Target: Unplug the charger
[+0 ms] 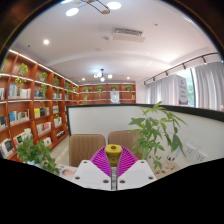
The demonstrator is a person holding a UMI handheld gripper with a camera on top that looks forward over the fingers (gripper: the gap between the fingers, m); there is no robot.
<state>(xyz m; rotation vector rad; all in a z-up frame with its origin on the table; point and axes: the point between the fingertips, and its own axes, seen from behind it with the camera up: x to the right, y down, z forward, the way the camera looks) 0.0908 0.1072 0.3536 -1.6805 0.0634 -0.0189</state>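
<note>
My gripper (113,156) points up and out into a room, held well above the furniture. Its two white fingers with magenta pads (98,161) are closed together on a small yellow piece, seemingly the charger's plug (113,150), which sticks out at the fingertips. Both pads press on its sides. No socket, cable or power strip is in view. What lies below the fingers is hidden.
Wooden bookshelves (30,100) line the left wall. Two brown chair backs (88,146) stand just beyond the fingers before a low white partition (100,118). A leafy plant (160,130) is at the right and another (35,153) at the left. Curtained windows (185,88) are far right.
</note>
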